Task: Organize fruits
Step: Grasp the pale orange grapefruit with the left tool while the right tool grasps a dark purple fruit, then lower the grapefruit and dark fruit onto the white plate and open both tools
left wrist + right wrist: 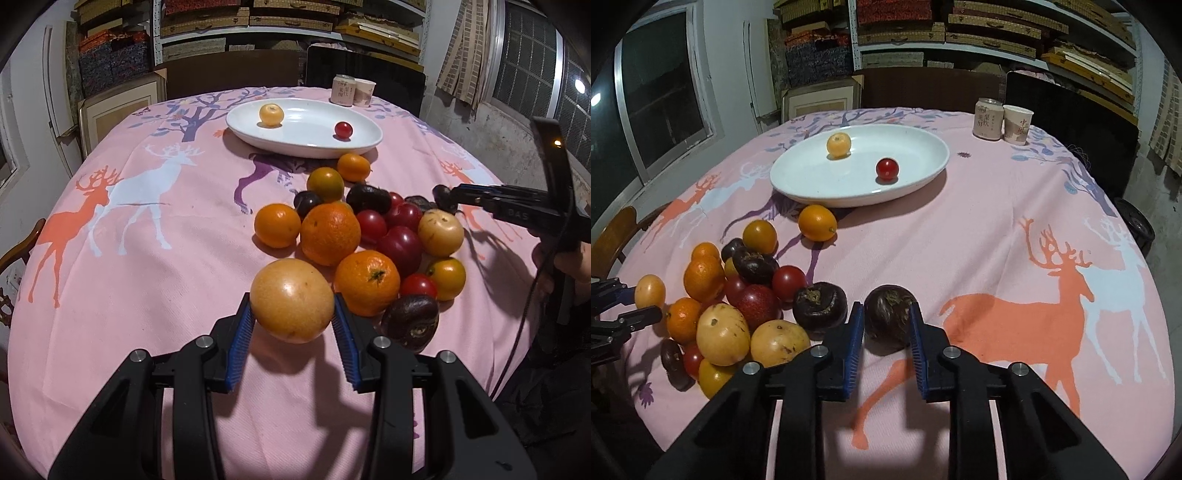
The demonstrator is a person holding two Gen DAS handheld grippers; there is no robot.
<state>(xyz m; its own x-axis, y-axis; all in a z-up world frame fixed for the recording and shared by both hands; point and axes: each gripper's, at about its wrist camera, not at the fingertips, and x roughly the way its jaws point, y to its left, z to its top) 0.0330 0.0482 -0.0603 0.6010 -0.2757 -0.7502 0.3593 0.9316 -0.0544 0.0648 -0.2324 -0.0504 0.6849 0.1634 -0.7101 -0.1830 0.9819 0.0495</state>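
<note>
The left gripper [293, 319] pinches a round yellow-orange fruit [291, 300]; the right gripper [886, 325] clamps a dark purple-brown round fruit [888, 317].

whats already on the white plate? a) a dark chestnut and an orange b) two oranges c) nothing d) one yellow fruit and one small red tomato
d: the white plate holds just a yellow fruit and a small red tomato, set apart from each other; everything else lies on the cloth.
</note>
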